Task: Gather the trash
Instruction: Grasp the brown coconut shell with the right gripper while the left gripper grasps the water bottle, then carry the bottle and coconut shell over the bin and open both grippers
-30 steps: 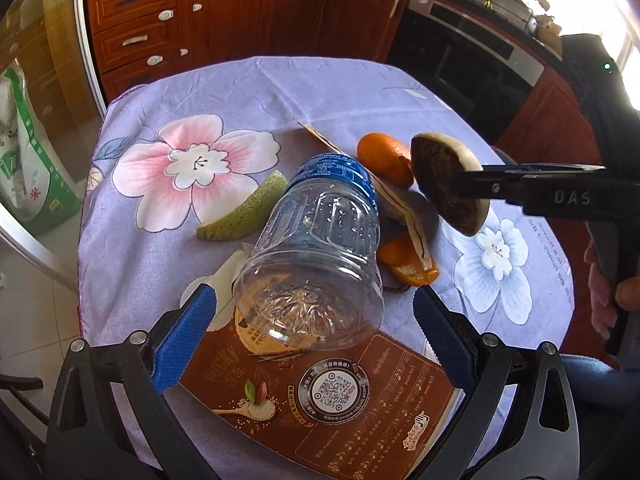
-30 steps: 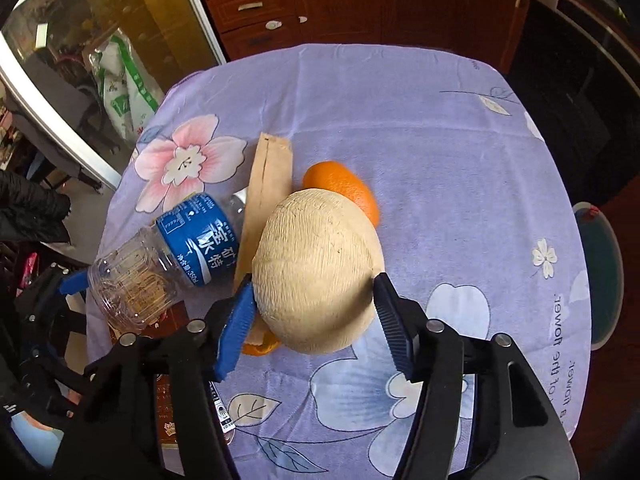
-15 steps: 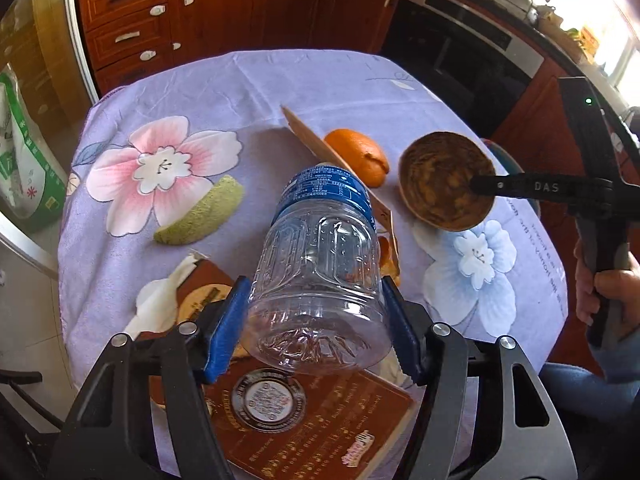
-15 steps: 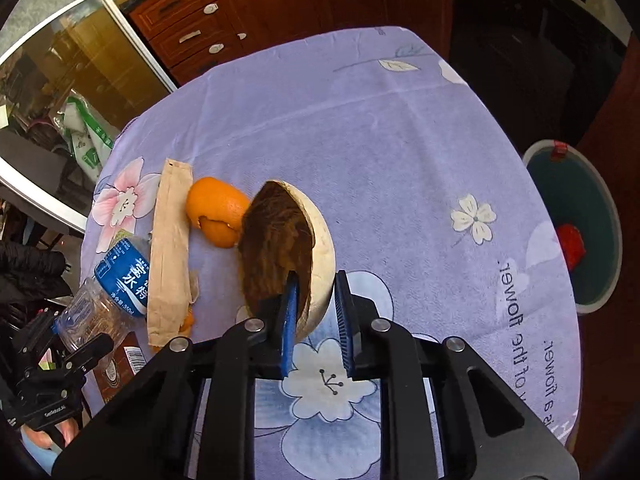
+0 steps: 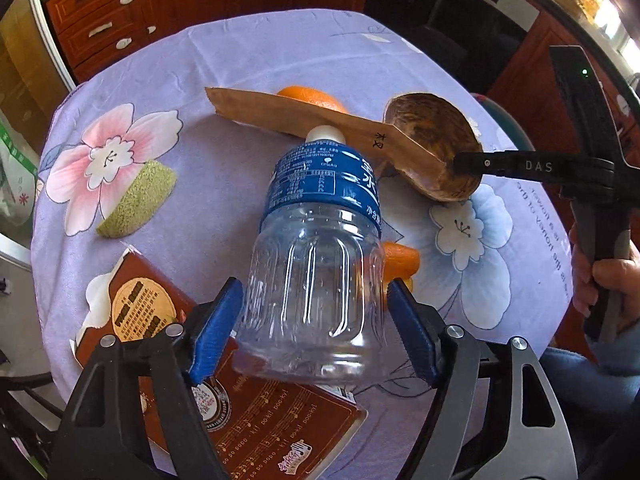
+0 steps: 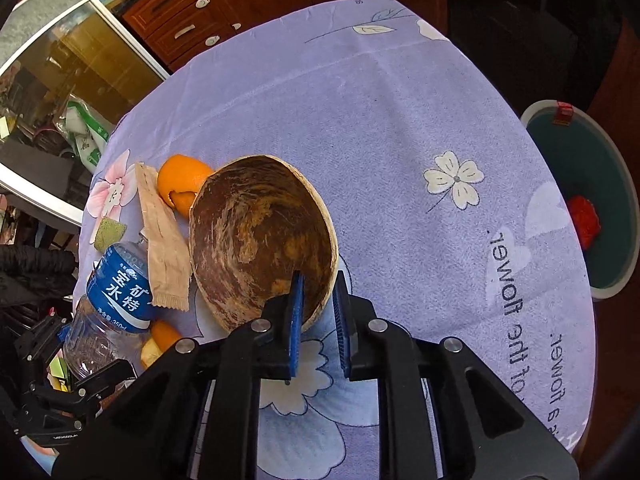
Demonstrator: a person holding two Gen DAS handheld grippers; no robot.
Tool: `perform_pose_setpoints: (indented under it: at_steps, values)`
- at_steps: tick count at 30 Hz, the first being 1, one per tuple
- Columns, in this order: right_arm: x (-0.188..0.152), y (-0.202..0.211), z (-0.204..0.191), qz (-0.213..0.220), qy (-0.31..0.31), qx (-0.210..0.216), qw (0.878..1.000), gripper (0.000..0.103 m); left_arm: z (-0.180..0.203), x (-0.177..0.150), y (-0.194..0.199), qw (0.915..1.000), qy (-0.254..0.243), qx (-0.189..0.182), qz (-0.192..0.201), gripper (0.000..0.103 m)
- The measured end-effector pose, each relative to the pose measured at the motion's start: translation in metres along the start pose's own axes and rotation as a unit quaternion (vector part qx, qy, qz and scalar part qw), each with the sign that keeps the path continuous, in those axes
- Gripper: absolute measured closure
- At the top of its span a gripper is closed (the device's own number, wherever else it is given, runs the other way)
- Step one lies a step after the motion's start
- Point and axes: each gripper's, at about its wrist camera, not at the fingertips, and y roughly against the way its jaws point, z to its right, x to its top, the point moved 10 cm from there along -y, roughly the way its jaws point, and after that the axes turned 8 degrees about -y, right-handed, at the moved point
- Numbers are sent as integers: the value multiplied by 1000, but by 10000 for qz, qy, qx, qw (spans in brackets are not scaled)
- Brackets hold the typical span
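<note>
Coconut shell half [image 6: 260, 236] pinched by its rim in the nearly closed right gripper [image 6: 318, 320], held just above the floral tablecloth [image 6: 400, 120], likely bound for the bin [image 6: 624, 216] beside the table. Plastic bottle [image 5: 316, 272] bracketed at its base by the left gripper [image 5: 316, 332], jaws wide after easing apart slightly, pads [image 5: 214, 330] at its sides, grip uncertain.

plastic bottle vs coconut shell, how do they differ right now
The plastic bottle is clear with a blue label; the coconut shell is opaque brown. The bottle sits between the left hand-held gripper pads, around its wide body; the shell is pinched by its thin rim in the right hand-held gripper. Both are lifted trash.
</note>
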Motion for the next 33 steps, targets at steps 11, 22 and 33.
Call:
perform_pose_setpoints:
  at_steps: [11, 22, 33]
  values:
    - [14, -11, -8, 192, 161, 107, 9996, 93, 6, 2, -9, 9978, -311, 550, -196, 39]
    - [24, 50, 11, 789, -150, 386, 9960, 96, 20, 15, 53, 9967, -249, 613, 473, 39]
    - [31, 102, 61, 1343, -528, 362, 9889, 96, 90, 54, 61, 9940, -772, 298, 719, 39]
